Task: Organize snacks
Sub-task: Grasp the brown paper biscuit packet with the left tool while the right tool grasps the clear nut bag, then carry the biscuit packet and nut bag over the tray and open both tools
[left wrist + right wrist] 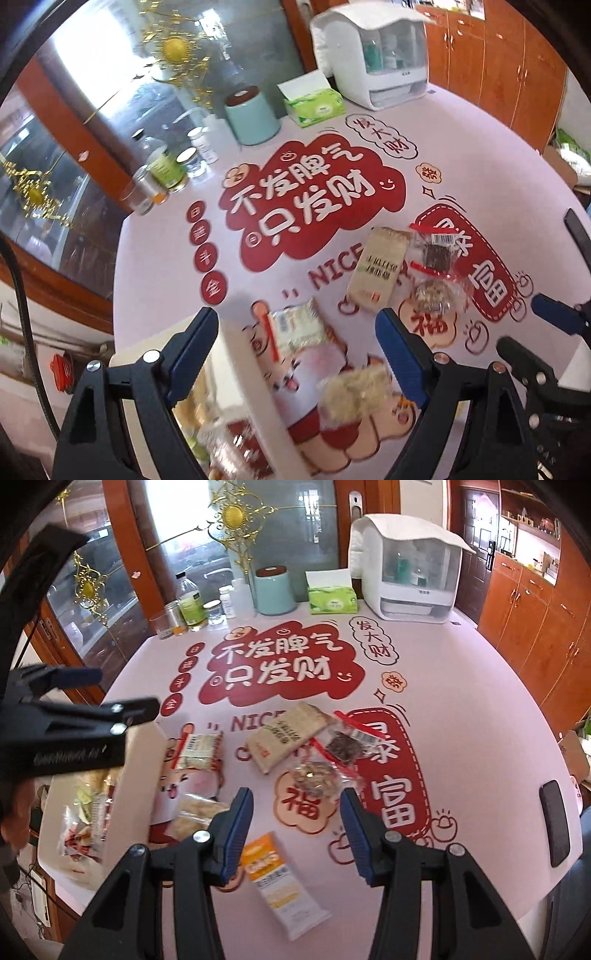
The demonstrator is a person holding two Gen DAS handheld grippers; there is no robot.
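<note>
Loose snack packets lie on the pink printed table [461, 686]: a beige packet [286, 738], a clear packet with a dark square [343, 746], a round nut cake [314, 779], a white packet [197, 751], a pale floss packet [195, 814] and an orange-and-white packet [284, 878]. A white box [146, 764] at the left edge holds more snacks [79, 834]. My left gripper [297, 354] hangs open over the box rim [240, 373] and the white packet [299, 328], holding nothing. My right gripper [297, 830] stands open and empty just above the orange-and-white packet.
At the back stand several jars and bottles [190, 605], a teal canister [273, 590], a green tissue box [332, 600] and a white dispenser [410, 572]. A dark phone [554, 823] lies near the right edge. Wooden cabinets [535, 609] flank the right.
</note>
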